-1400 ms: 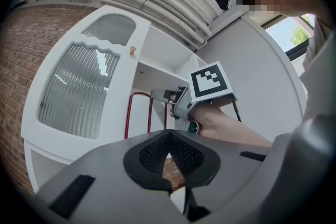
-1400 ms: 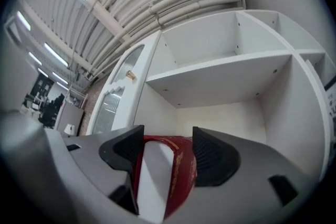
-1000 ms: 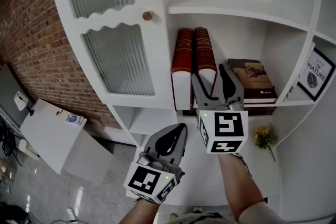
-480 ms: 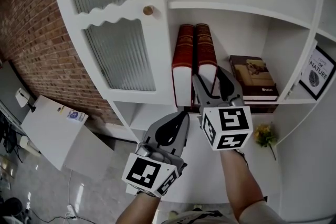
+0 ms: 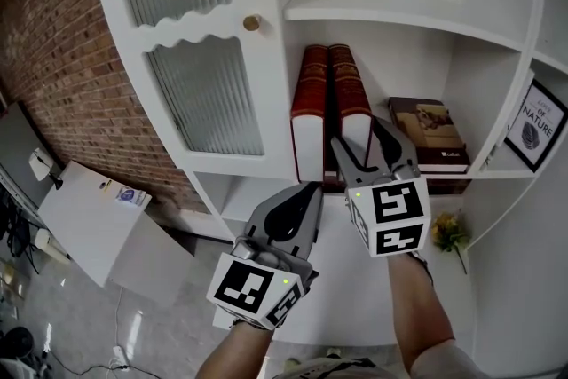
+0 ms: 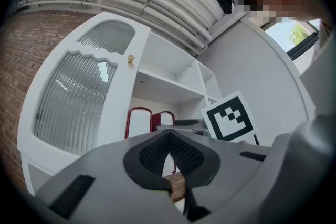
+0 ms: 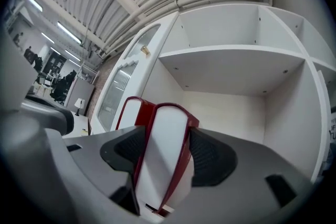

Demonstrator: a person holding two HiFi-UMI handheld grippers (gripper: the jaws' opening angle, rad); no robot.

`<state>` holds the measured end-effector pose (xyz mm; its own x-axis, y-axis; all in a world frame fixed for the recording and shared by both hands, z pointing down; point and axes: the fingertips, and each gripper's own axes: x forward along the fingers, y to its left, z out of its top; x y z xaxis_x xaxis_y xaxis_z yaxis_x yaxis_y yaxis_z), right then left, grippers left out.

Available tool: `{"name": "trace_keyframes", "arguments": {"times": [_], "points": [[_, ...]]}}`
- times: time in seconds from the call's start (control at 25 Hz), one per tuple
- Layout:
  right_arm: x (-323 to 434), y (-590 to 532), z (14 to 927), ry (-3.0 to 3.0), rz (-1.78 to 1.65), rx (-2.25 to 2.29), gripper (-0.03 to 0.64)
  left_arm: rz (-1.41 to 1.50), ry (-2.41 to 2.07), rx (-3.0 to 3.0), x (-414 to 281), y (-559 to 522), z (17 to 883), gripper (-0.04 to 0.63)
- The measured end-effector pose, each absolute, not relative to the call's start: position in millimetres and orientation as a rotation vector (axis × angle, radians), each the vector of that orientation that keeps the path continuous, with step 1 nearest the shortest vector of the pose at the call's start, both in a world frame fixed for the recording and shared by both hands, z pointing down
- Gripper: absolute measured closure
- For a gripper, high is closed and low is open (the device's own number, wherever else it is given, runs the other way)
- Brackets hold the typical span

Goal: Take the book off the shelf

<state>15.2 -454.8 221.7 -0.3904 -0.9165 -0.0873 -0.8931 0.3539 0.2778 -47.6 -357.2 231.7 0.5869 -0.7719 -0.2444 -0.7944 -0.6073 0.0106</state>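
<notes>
Here, a tall white shelf unit [image 5: 382, 13] fills most of the head view, with a red brick wall [image 5: 53, 40] to its left. The unit's left half is a white door [image 5: 204, 93] with ribbed glass panes. In the open compartment beside the door, two red books stand upright and touch each other, their white page edges facing outward. The right red book [image 5: 348, 93] sits on the shelf board between the jaws of the right tool [image 5: 358, 130]. In the right gripper view, its dark ribbed pads press on the book's two covers, so this tool grips the book. The left red book [image 5: 311, 102] stands just beside that grip, against the compartment's left wall.

The left tool [image 5: 311, 189] hangs lower, in front of the shelf below the books, with its jaws closed together and nothing between them. To the right of the red pair, a stack of flat books [image 5: 430, 133] lies on the same shelf board. A framed print [image 5: 537, 124] leans in the next compartment over. Yellow flowers [image 5: 448, 231] lie on the shelf below. A small round wooden knob [image 5: 252, 22] sits on the door's edge.
</notes>
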Motion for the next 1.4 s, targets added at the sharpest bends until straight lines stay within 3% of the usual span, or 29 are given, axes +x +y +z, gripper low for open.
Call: {"name": "trace_keyframes", "arguments": {"times": [0.68,0.84,1.4], "points": [[29.4,-459.3,234.1,-2.419,-0.396,1.787,0.333,0.308,1.362,-2.725,-44.9,-355.0,246.4,0.584],[18.1,-467.1,234.6,-2.470,-0.358,1.762,0.299,0.301,1.353,-2.732,-39.4,-354.4,247.7,0.584],[42.6,-480.9,243.6,-2.398,-0.406,1.777,0.313,0.261,1.376,-2.790,-36.3,-366.3,271.6,0.584]]}}
